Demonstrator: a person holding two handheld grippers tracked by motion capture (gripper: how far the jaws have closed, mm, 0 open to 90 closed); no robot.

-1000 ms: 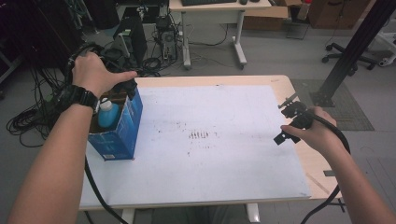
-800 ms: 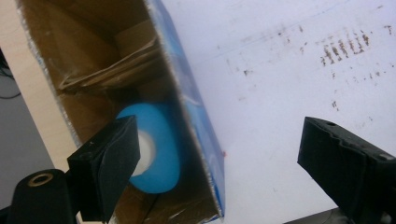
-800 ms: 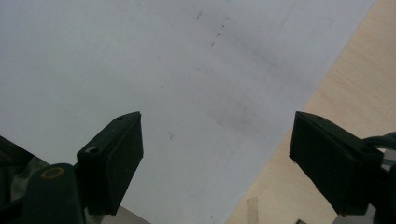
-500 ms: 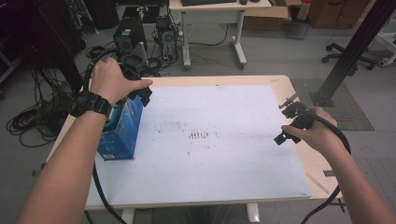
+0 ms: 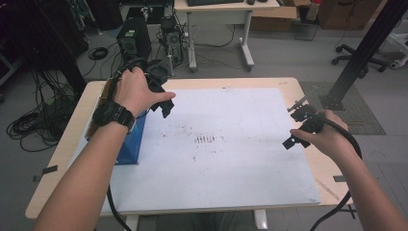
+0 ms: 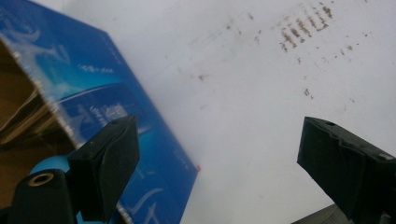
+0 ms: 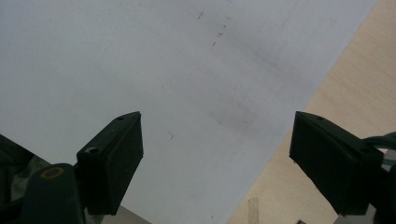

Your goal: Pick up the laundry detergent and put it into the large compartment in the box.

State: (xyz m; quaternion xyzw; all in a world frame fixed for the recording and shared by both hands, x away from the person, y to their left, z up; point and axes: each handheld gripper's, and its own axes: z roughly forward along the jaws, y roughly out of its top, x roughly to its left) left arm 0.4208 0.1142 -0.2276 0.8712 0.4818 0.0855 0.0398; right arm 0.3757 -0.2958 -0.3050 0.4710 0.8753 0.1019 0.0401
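A: Left gripper (image 5: 161, 96) up over the bench's left side, just past the near-right rim of the blue box (image 5: 129, 144). Jaws spread wide, nothing between them.

B: Confirmed from the left gripper view: left gripper (image 6: 219, 154) gaping, one jaw over the blue box (image 6: 116, 107), the other over the white sheet (image 6: 243, 84). Box open at the top, brown inner wall showing, something light blue tucked low behind the jaw; cannot tell what.

A: Box itself standing at the left edge of the bench (image 5: 317, 168), on the left margin of the white sheet (image 5: 231, 168), partly hidden under the left hand (image 5: 137, 91) and its wristwatch (image 5: 113, 114).

B: Over to the right gripper (image 5: 300, 127): held low near the right edge, above the sheet's right border. Wide open as well, empty.

A: Right gripper view agrees: right gripper (image 7: 217, 163) parted, plain sheet (image 7: 163, 70) under it, bare wood of the bench (image 7: 345, 84) off to one side.

B: Dark smudges (image 5: 206, 139) mid-sheet, well apart from both grippers.
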